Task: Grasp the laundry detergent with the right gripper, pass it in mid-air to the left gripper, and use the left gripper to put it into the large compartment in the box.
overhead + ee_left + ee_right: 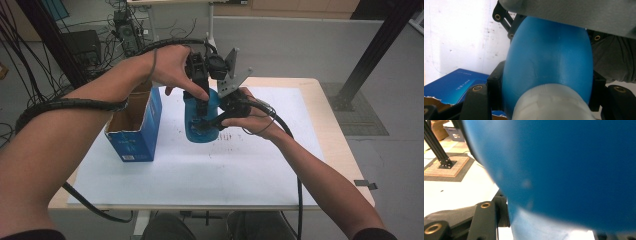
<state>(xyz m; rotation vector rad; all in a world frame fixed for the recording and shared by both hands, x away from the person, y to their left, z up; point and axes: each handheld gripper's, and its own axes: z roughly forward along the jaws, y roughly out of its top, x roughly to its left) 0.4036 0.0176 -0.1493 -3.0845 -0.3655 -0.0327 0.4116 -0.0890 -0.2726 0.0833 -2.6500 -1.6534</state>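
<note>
— Two hand-held grippers are seen from above, brought together over the middle of a worktop covered by a white sheet. What is held between them?

— A blue bottle is held just above the sheet, near the centre of the worktop. It is gripped by the left gripper from above and met by the right gripper from the side.

— How are the jaws set?

— In the left gripper view, the black jaws are pressed against both sides of the blue body, close to a pale white neck or cap at the bottom of that view. The left jaws are closed on the bottle. In the right gripper view, a blurred blue surface is seen very close, with one black jaw against its left side; the other jaw is barely seen, so it cannot be told whether those jaws clamp it.

— What else is on the worktop?

— An opened blue cardboard box is stood just to the left of the bottle, with torn flaps at its top.
</note>
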